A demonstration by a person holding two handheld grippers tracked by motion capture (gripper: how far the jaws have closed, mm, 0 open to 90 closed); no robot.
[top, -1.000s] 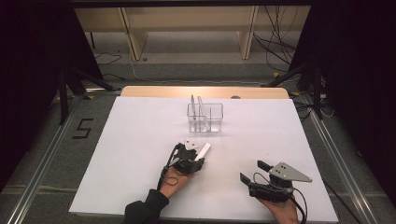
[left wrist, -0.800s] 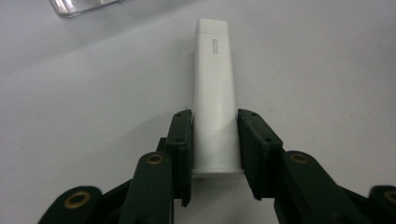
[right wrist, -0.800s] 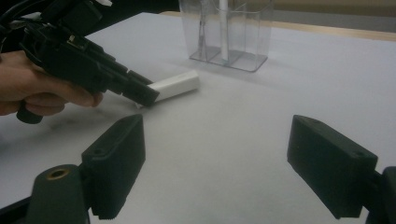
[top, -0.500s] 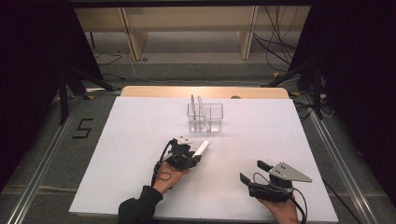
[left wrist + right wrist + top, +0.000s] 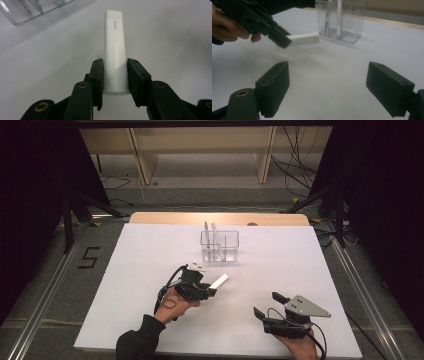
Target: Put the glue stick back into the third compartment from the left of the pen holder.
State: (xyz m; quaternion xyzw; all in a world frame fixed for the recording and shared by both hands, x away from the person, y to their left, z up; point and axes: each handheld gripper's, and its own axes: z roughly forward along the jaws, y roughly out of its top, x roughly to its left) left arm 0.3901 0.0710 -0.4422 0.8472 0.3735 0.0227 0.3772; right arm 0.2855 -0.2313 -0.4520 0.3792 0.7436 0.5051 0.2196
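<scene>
Left gripper [image 5: 212, 289]: its two black jaws are closed on the base end of a white flat stick [image 5: 114, 47]; the pads press on both its sides
White flat stick: held above the white table [image 5: 310, 270], not touching it, and it points toward the clear plastic holder [image 5: 220, 246]; small print is on its far end
Clear plastic holder: stands near the far edge of the table, with divided compartments and a few upright sticks inside
Right gripper [image 5: 328, 87]: jaws wide apart, nothing between them; it is near the front right of the table, well apart from the left gripper
</scene>
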